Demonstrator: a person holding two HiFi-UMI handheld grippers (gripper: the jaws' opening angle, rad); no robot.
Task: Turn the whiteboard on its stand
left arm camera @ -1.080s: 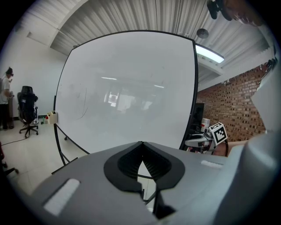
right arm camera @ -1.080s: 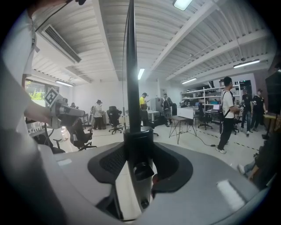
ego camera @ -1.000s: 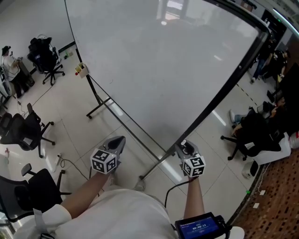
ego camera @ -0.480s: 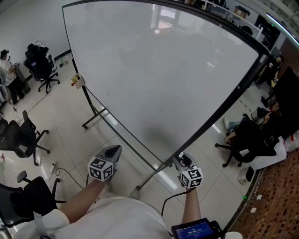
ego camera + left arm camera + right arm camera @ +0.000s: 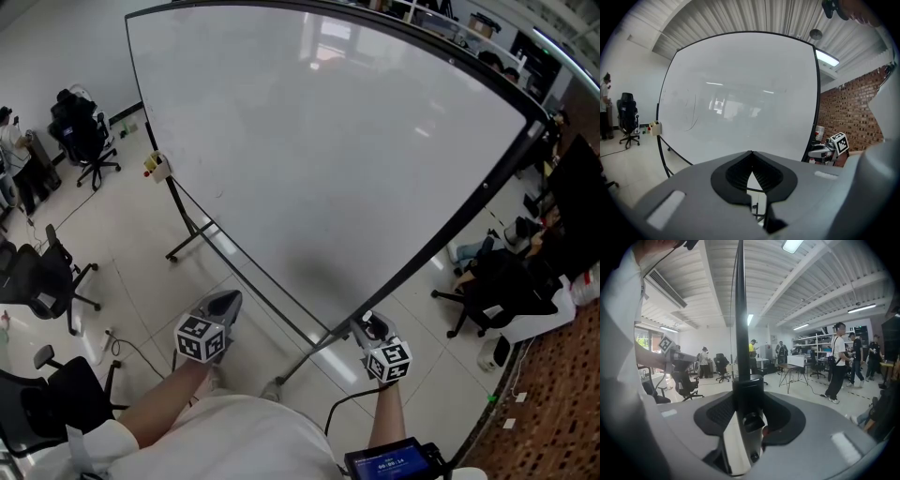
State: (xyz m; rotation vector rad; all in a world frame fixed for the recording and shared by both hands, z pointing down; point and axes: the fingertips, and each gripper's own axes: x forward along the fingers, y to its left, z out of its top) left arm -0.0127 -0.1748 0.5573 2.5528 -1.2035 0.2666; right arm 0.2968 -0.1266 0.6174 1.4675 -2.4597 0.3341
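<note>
Pale floor tiles point(image 5: 141, 253) run under an open office, with black swivel chairs point(image 5: 86, 127) off to the left in the head view and a brick wall point(image 5: 851, 112) to the right in the left gripper view. Filling most of the head view is the whiteboard point(image 5: 319, 141), a wide white panel in a thin black frame. It stands upright on its stand point(image 5: 190, 225), whose black legs reach the floor below the board's lower edge. A small marker box point(image 5: 159, 167) hangs on the frame's far left side.

The left gripper point(image 5: 228, 300) hangs short of the board's lower edge, apart from it, pointing at the white face. Its jaws are together, tips meeting, with nothing between them (the left gripper view shows only the board's surface point(image 5: 740, 93) beyond the tips).

The right gripper point(image 5: 367, 324) is at the board's near lower corner. In the right gripper view the board is seen edge-on as a thin black upright point(image 5: 739, 310), and the jaws are closed on the round black fitting at the foot of that frame edge, one pad on each side of it. From the left gripper view, the right gripper point(image 5: 824, 151) shows at the board's right edge.

Several people point(image 5: 838, 362) stand among desks in the background.
</note>
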